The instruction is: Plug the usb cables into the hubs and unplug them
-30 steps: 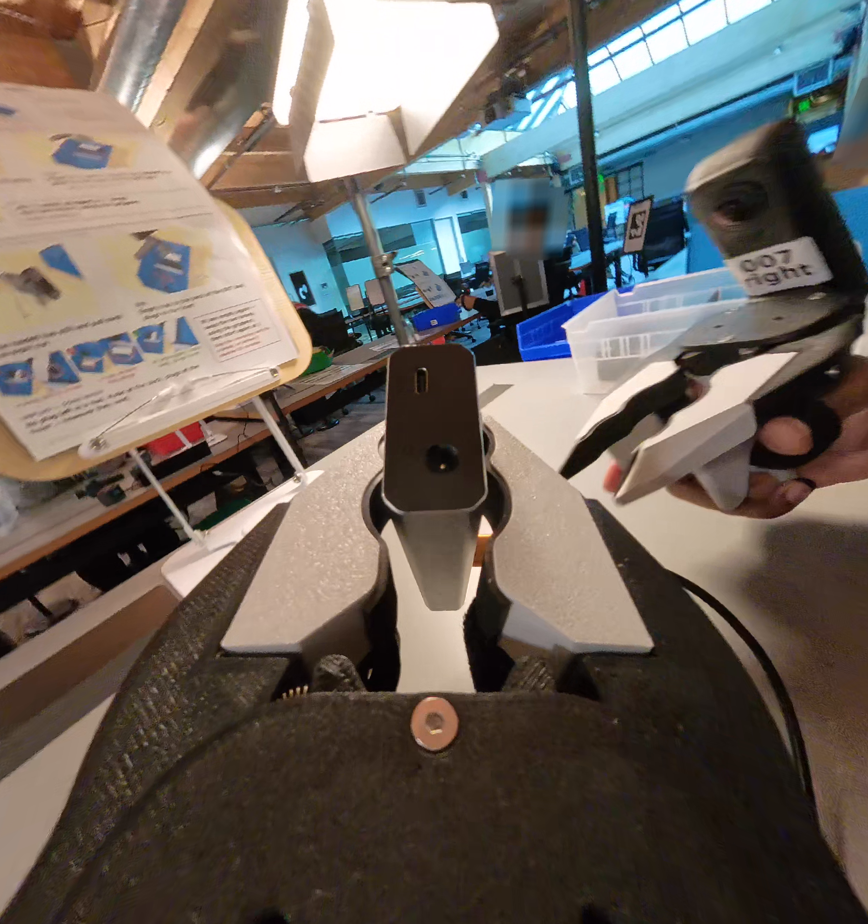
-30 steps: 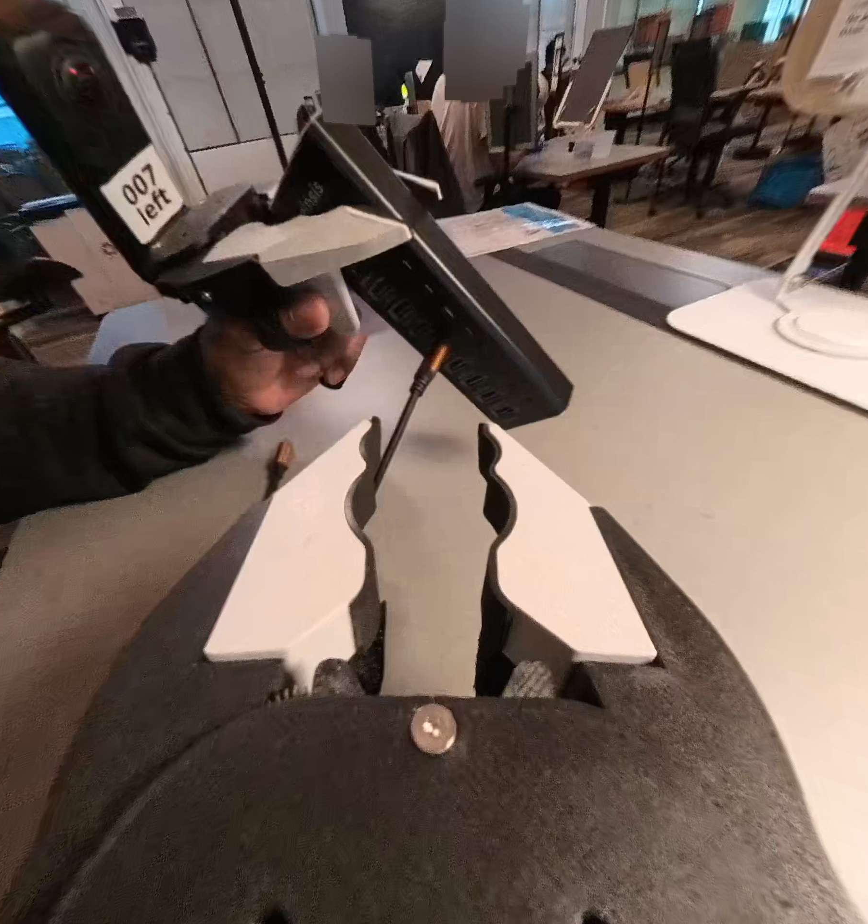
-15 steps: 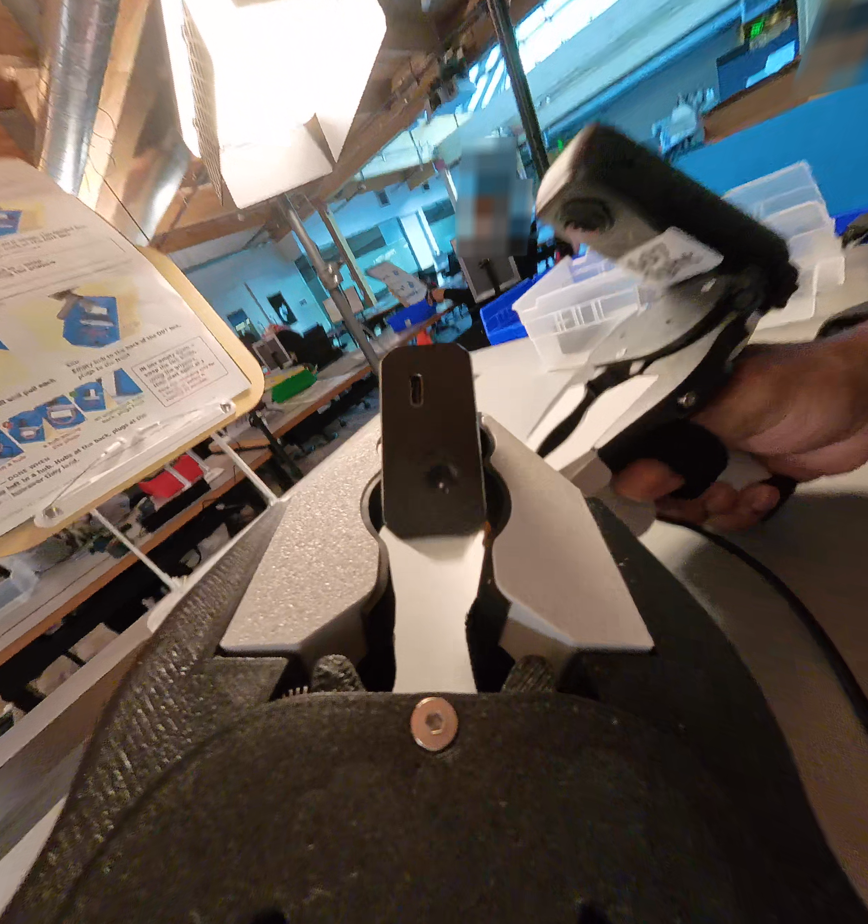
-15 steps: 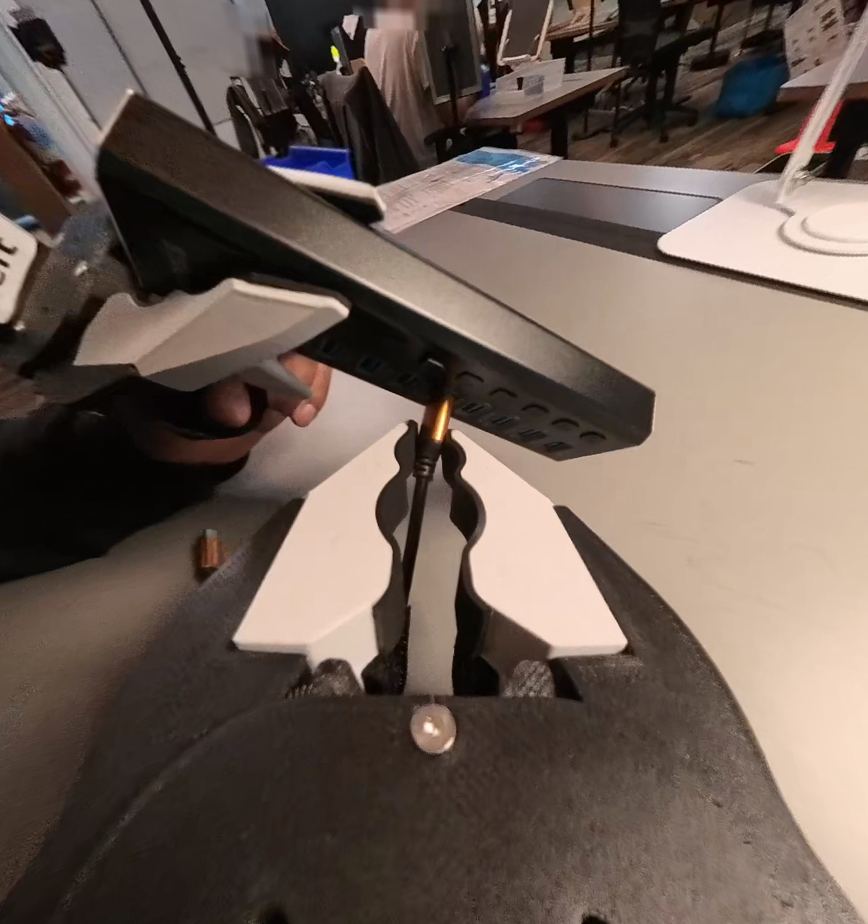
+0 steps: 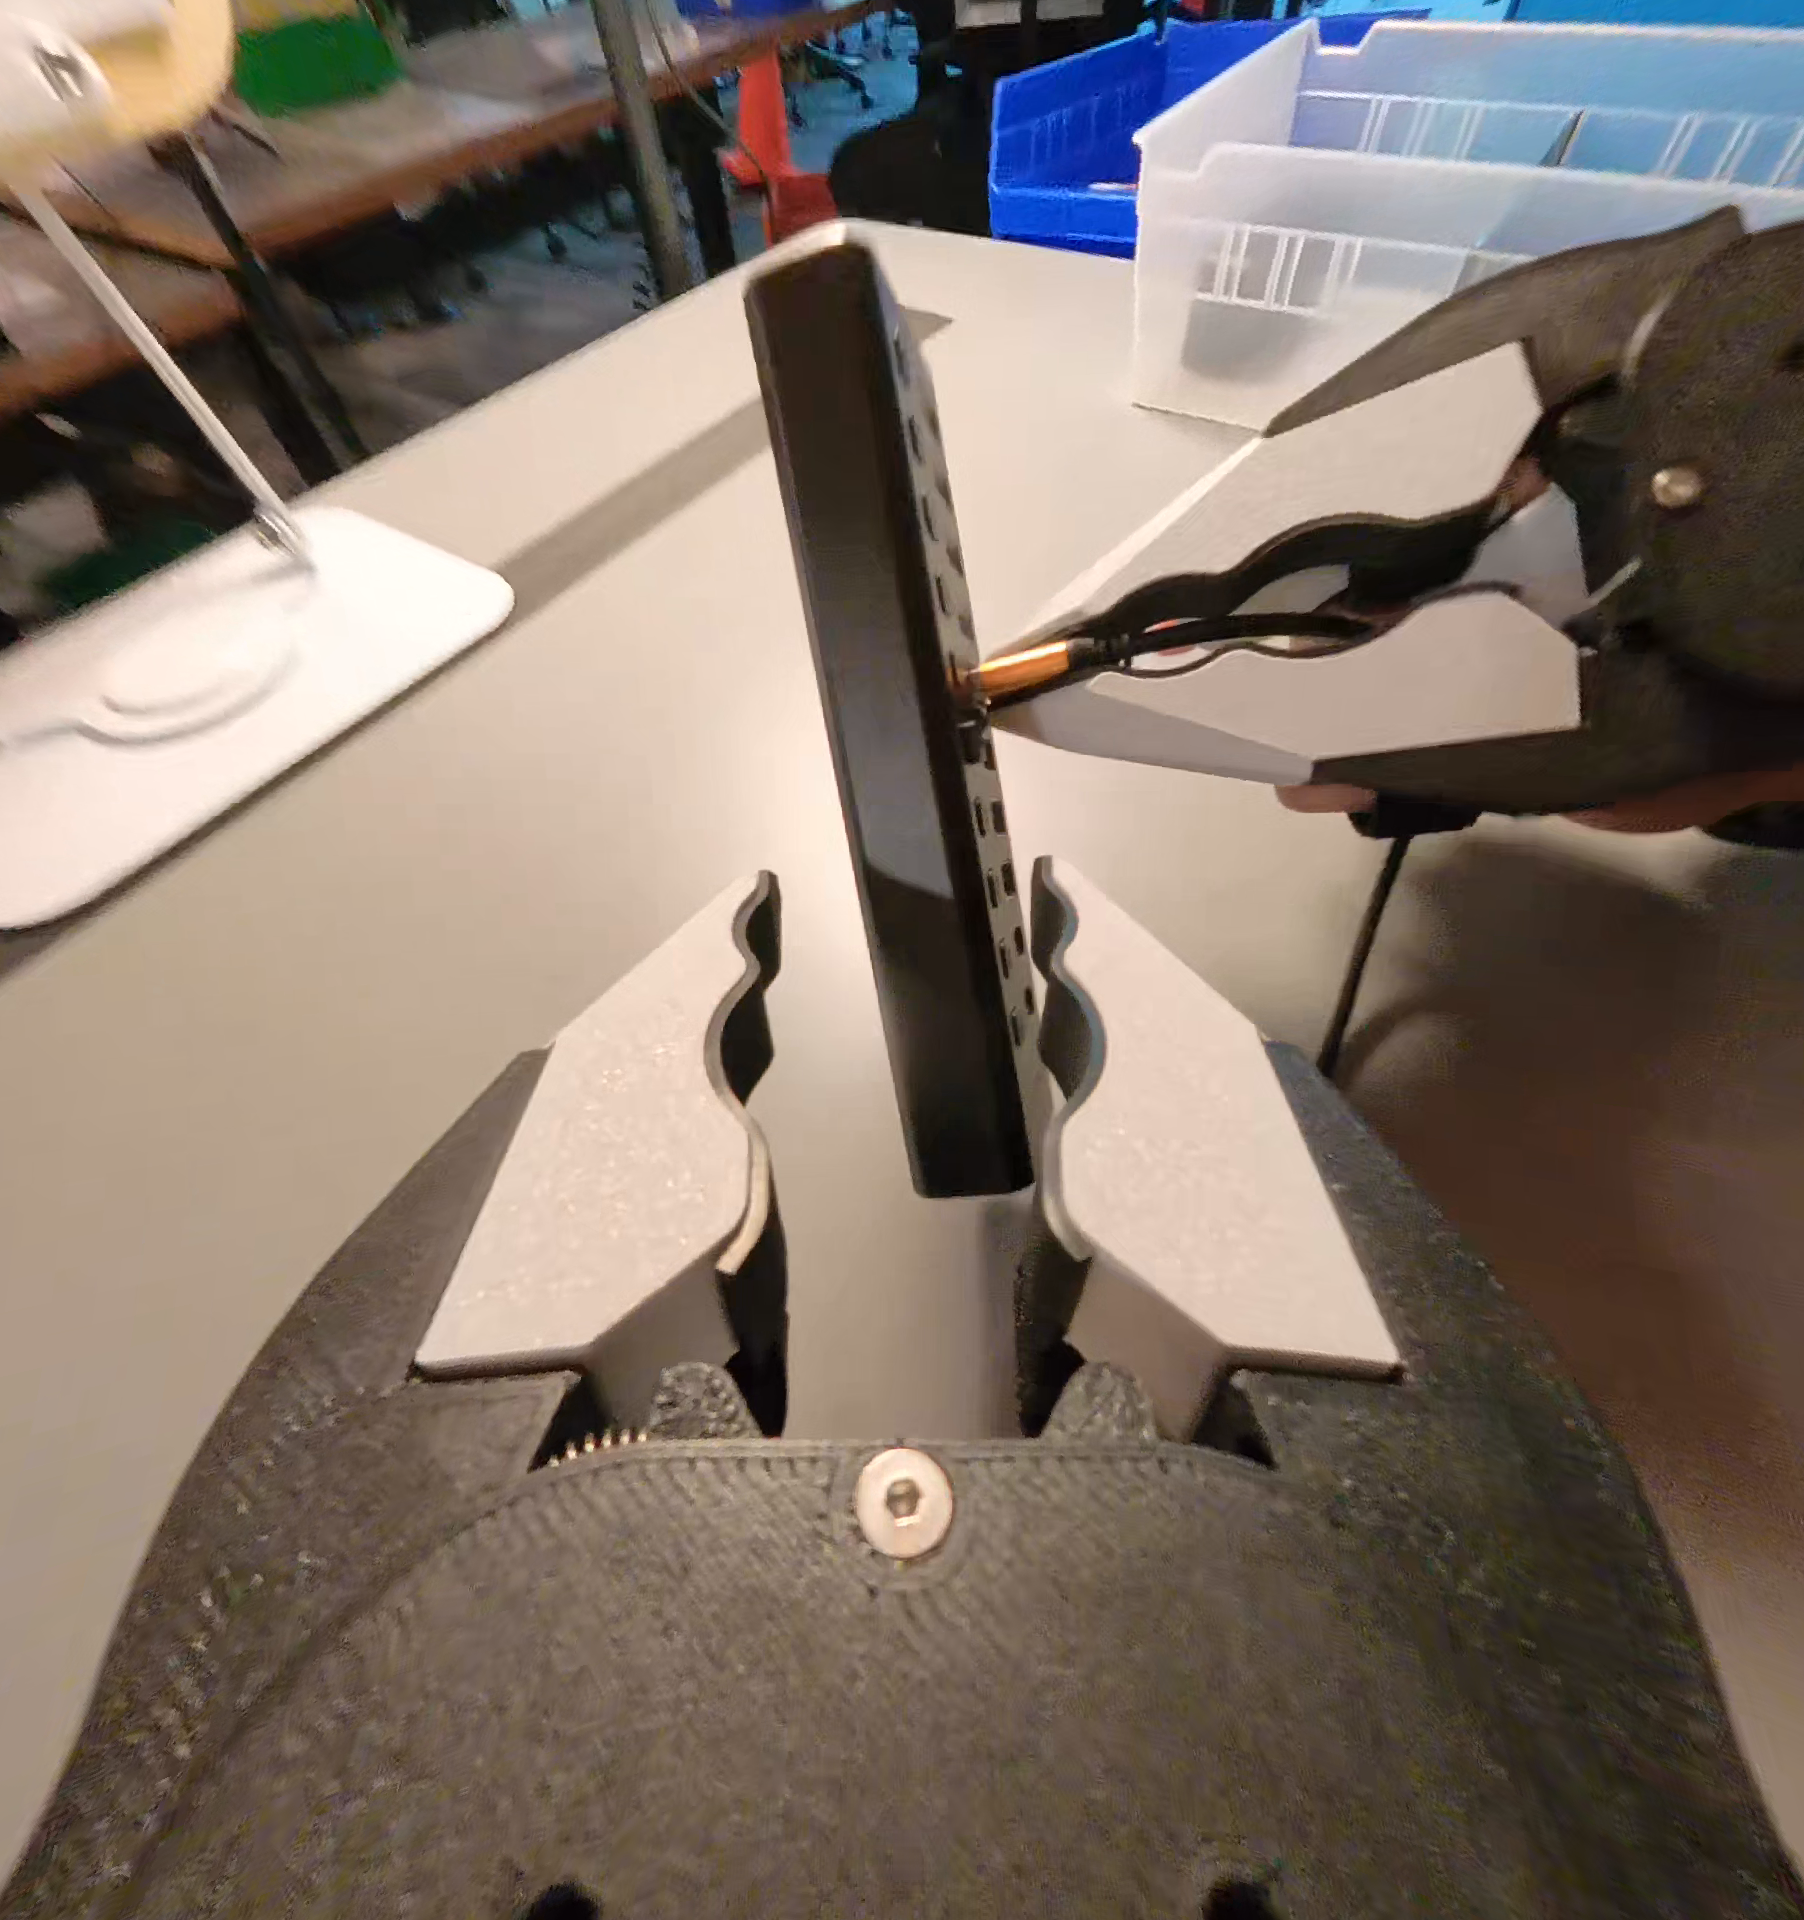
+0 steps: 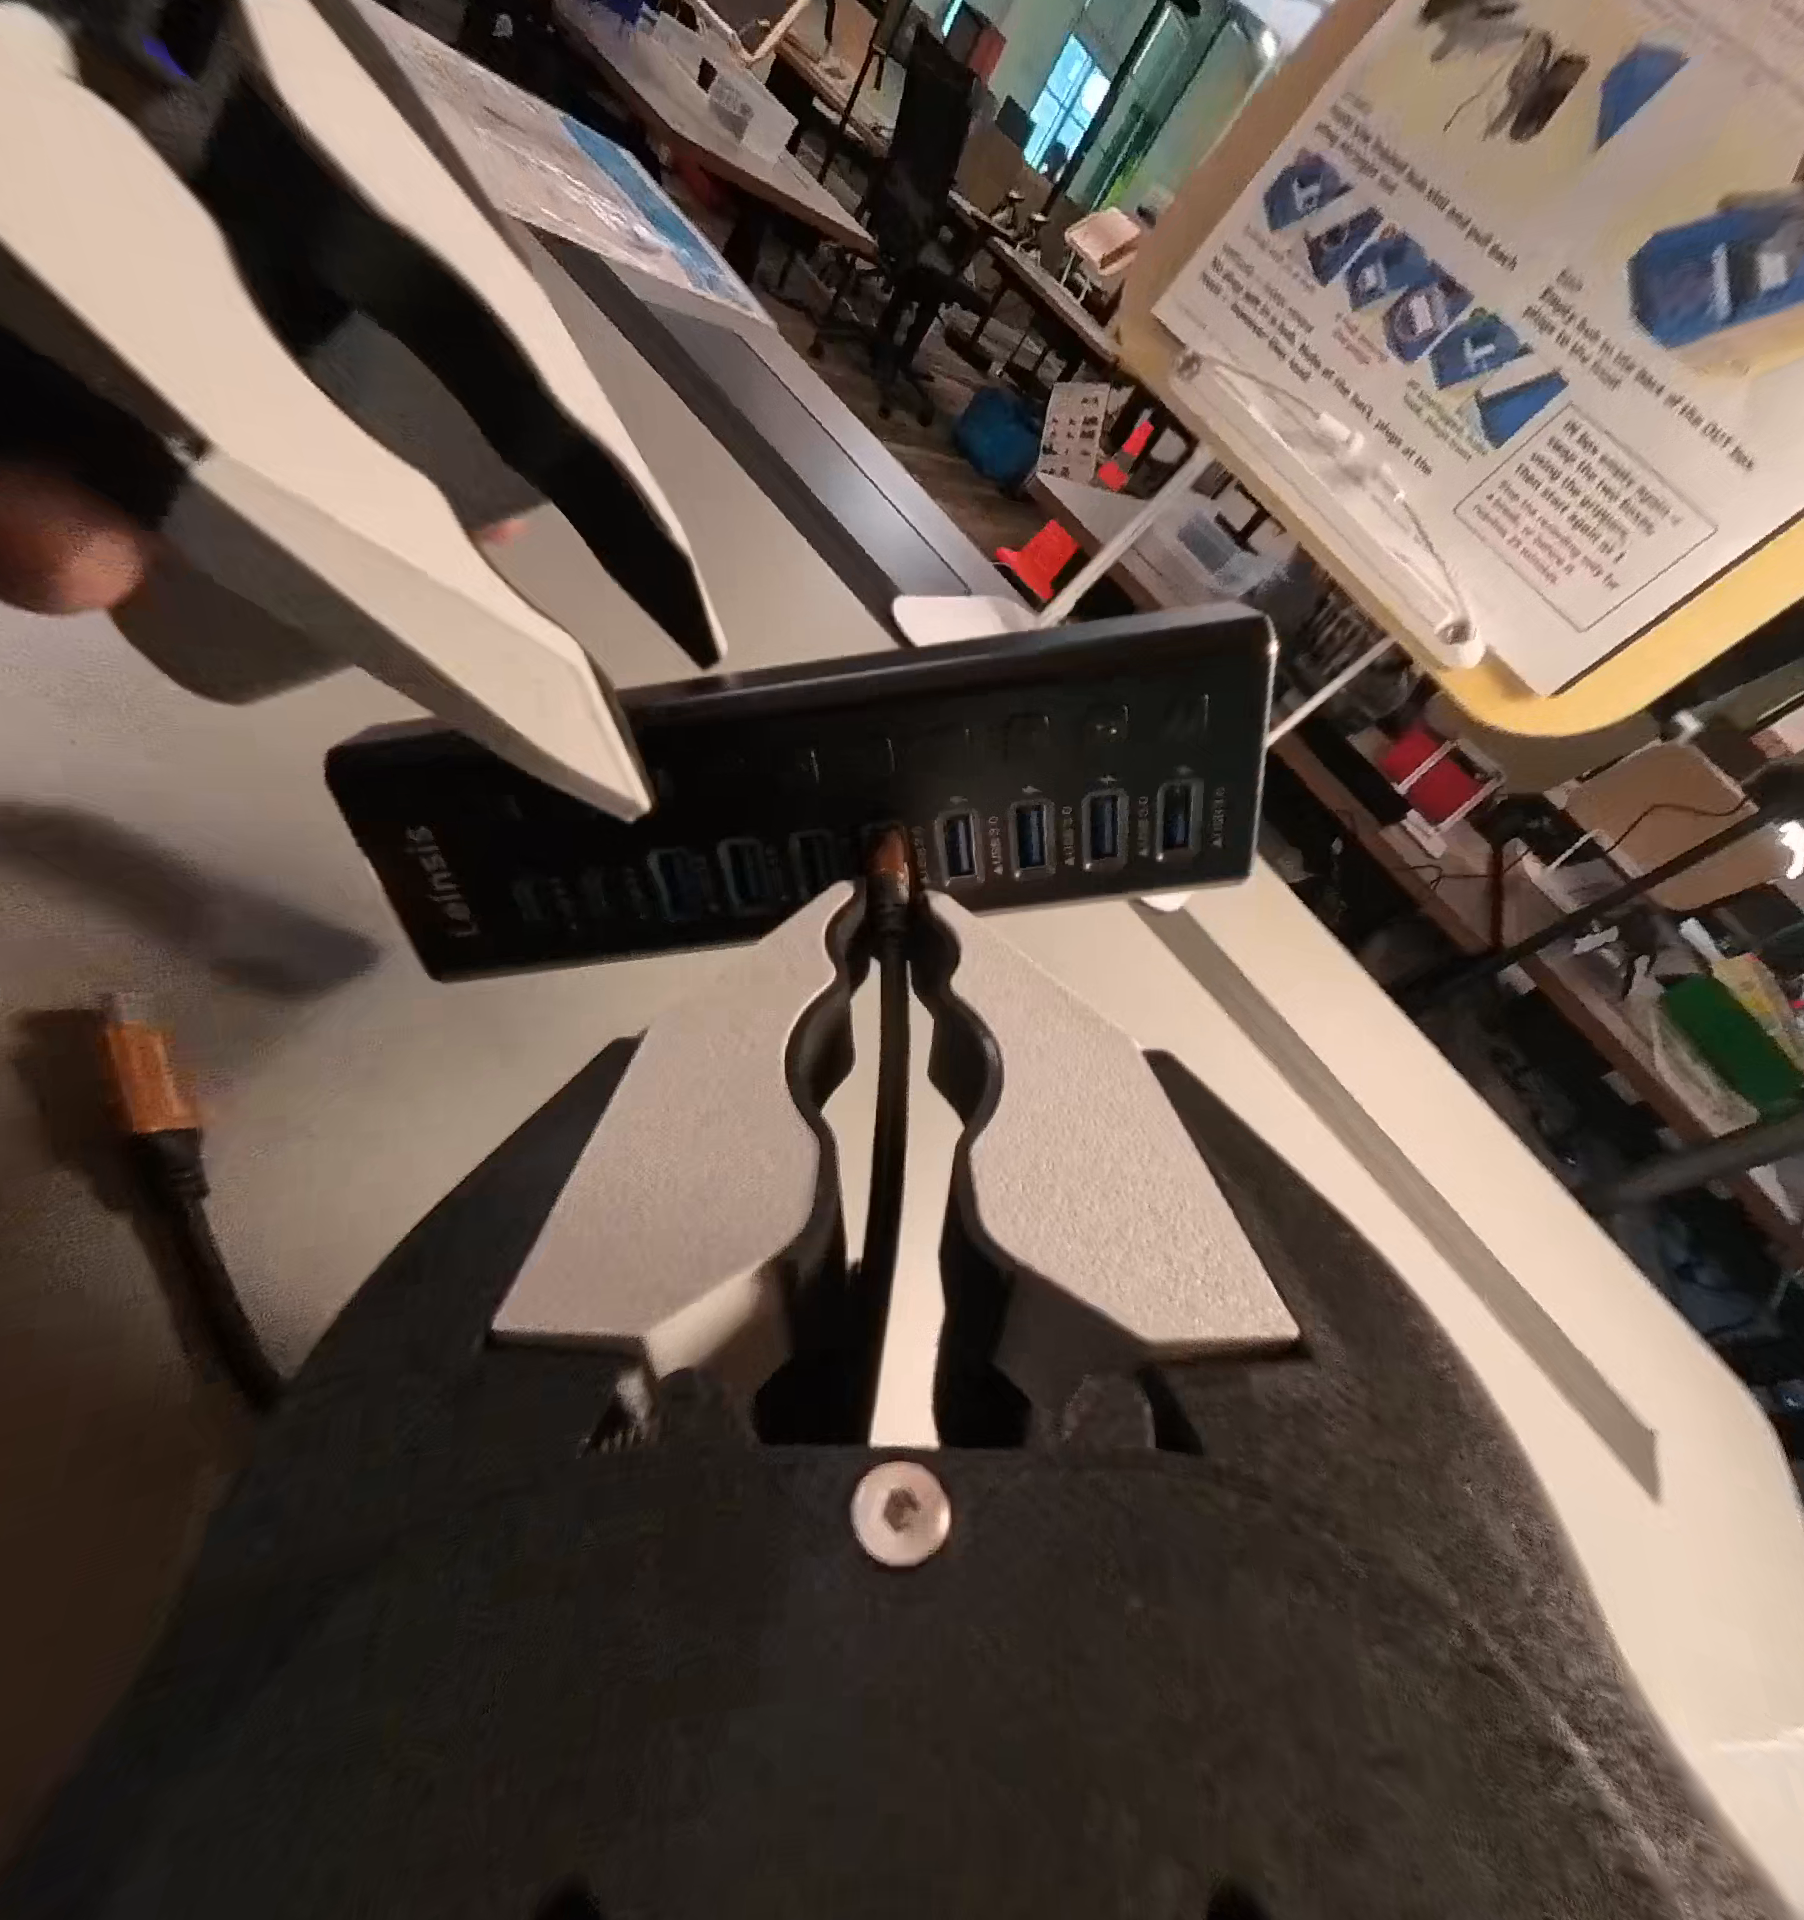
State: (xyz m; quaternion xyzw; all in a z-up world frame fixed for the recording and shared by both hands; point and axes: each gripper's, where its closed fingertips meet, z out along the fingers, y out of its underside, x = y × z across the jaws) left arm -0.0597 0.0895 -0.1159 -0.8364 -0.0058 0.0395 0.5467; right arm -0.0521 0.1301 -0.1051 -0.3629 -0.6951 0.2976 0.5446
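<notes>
Item, unplugging step: we are pinching the USB cable (image 6: 890, 1039) in our right gripper (image 6: 893, 914), fingers nearly closed just behind its plug (image 5: 1023, 662), seated mid-row in the black hub (image 5: 877, 665); our left gripper (image 5: 903, 997) is gaping, holding nothing, hub between its fingers above the table (image 5: 410, 987). Next, we judge: bracing the hub, pulling straight

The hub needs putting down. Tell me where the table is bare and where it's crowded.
Bare table lies between the white stand base and the hub. Right of the hub is crowded: the right hand-held gripper, its usb cable, clear bins behind.
</notes>
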